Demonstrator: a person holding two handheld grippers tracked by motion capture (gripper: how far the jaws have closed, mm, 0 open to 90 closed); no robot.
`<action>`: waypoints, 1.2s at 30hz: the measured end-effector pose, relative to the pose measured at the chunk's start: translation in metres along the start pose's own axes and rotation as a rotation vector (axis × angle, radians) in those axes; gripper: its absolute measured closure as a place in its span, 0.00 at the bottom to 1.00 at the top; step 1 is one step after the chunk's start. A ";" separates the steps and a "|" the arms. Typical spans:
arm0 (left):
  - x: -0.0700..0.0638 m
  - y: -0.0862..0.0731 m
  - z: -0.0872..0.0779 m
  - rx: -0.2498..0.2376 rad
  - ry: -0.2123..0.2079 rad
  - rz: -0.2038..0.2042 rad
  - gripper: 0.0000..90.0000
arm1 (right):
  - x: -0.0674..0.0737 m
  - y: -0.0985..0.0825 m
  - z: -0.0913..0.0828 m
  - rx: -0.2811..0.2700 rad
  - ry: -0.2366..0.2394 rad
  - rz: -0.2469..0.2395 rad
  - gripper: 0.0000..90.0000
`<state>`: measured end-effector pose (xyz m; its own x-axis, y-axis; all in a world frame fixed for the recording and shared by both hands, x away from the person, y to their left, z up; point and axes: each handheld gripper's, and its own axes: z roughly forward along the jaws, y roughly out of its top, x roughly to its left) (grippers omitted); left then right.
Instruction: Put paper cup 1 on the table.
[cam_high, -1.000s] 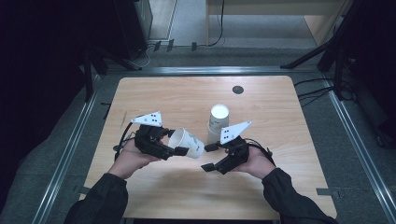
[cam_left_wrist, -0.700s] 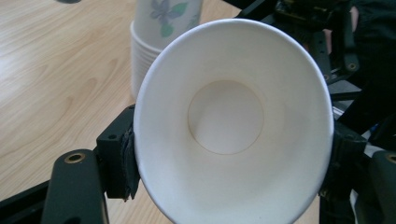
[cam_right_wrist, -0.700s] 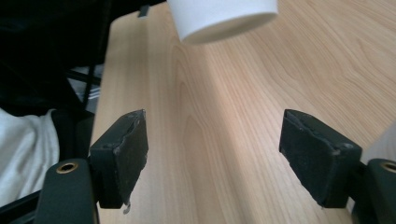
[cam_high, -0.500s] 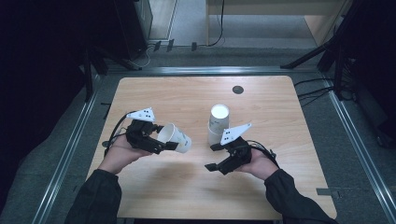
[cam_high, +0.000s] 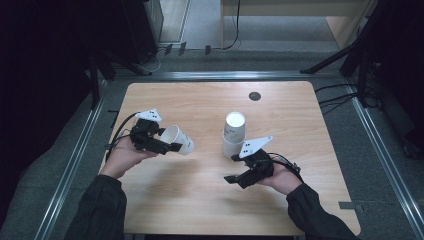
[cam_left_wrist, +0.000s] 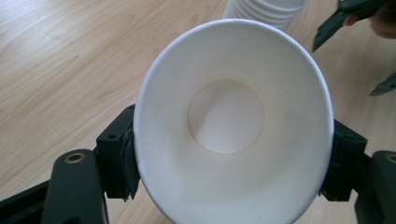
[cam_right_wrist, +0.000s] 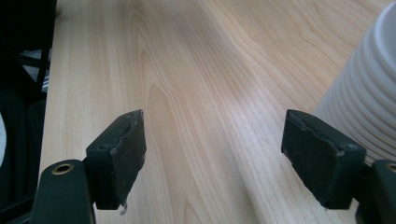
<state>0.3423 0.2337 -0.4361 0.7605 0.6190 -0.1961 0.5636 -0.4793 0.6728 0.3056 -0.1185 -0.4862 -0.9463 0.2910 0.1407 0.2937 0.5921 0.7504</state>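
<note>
Nearest my side of the wooden table (cam_high: 200, 200), I have the right gripper (cam_high: 235, 170) low over bare wood, jaws wide apart with nothing between them; they have just been opening. Just beyond it stands the stack of white paper cups (cam_high: 233, 132), upright, close beside the gripper's right jaw in the right gripper view. Off to the left, my left gripper (cam_high: 175, 146) is clamped on a single paper cup (cam_left_wrist: 233, 126), tipped sideways, held clear of the stack, pads pressing its rim on both sides.
</note>
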 end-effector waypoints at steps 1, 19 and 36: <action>0.001 0.000 0.001 0.002 0.004 -0.003 0.28 | 0.000 0.000 -0.001 0.002 0.000 0.007 0.25; 0.045 0.001 0.014 0.096 0.149 -0.090 0.28 | 0.000 -0.009 -0.008 0.005 -0.025 0.030 0.24; 0.070 -0.001 0.029 0.281 0.376 -0.118 0.27 | 0.001 -0.015 -0.012 0.016 -0.042 0.041 0.24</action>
<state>0.4044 0.2598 -0.4713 0.5464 0.8362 0.0469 0.7435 -0.5100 0.4325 0.2982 -0.1362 -0.4895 -0.9269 0.3465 0.1441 0.3350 0.5906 0.7341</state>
